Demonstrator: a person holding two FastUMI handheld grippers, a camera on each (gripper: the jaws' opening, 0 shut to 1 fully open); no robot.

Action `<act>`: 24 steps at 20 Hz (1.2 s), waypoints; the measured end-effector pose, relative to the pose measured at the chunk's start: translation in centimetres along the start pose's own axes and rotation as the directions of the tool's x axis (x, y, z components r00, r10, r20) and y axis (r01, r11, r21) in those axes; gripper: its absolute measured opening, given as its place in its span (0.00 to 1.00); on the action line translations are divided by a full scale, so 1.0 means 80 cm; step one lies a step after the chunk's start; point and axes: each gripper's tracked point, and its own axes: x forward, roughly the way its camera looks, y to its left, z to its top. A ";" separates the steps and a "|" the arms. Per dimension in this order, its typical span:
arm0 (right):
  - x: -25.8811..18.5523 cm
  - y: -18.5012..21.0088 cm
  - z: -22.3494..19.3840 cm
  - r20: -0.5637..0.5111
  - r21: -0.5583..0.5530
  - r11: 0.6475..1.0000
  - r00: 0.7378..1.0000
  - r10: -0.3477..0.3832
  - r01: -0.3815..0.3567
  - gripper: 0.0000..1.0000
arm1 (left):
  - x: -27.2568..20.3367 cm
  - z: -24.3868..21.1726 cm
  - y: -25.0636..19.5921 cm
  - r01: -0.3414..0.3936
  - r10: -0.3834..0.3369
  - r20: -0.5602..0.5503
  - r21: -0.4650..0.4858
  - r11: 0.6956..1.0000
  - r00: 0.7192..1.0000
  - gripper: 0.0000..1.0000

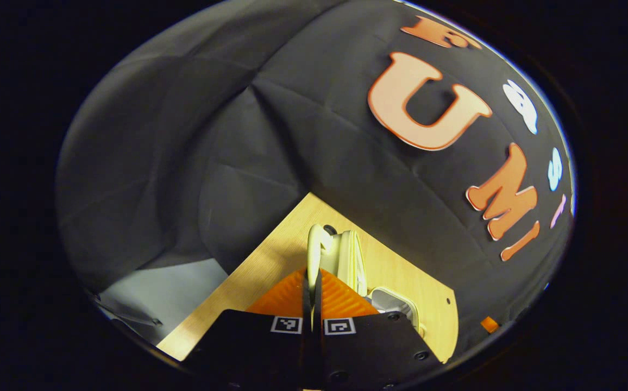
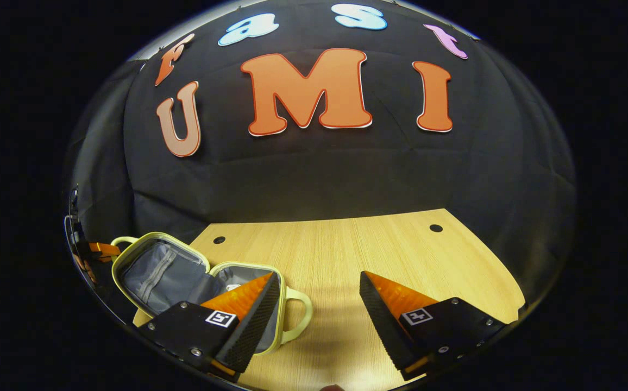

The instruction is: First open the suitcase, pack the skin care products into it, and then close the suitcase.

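Right gripper view: the suitcase point(image 2: 183, 282), a small pale yellow-green case with grey lining, lies open on the wooden tabletop point(image 2: 346, 255) at the left side of the picture. Its lid point(image 2: 154, 271) is tilted up and back toward the booth's black cloth wall point(image 2: 314, 168); a zipped mesh pocket shows on the lid's inside. The lower shell has a loop handle point(image 2: 297, 309) pointing toward the middle of the tabletop. A small white item lies inside the shell, too hidden to identify.

The right gripper point(image 2: 319, 304) hovers low over the near part of the tabletop with fingers spread wide apart, holding nothing. Its left finger point(image 2: 251, 320) overlaps the near edge of the shell in this view and blocks most of the interior; whether it touches the case cannot be told. Bare wood lies between the two fingers. Two small round holes point(image 2: 436, 228) sit near the far edge of the tabletop.

At the far left edge, behind the lid, part of the other gripper appears beside the lid's handle.

Left gripper view: the left gripper point(image 1: 312, 282) is clenched, its fingers pressed together on the lid's handle point(image 1: 314, 250). Beyond the fingers the case is seen edge-on, with the shell's grey interior to the right. A pale floor point(image 1: 167, 293) shows past the tabletop's left edge.
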 end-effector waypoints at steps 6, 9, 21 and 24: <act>-0.003 -0.014 -0.001 0.008 -0.002 1.000 1.000 0.028 -0.028 0.95 | -0.047 0.011 -0.105 0.043 -0.053 0.046 0.189 0.981 0.998 0.01; -0.002 -0.022 -0.001 0.013 0.001 0.999 0.999 0.038 -0.038 0.95 | -0.059 0.002 -0.154 0.088 -0.101 0.041 0.249 0.965 0.994 0.01; -0.002 -0.055 -0.014 0.003 0.012 0.999 0.999 0.045 -0.045 0.95 | -0.076 -0.083 -0.316 0.281 -0.262 -0.102 0.389 0.878 0.960 0.01; -0.002 -0.068 -0.017 0.003 0.016 0.999 0.999 0.039 -0.039 0.95 | -0.070 -0.114 -0.353 0.320 -0.286 -0.143 0.407 0.856 0.947 0.01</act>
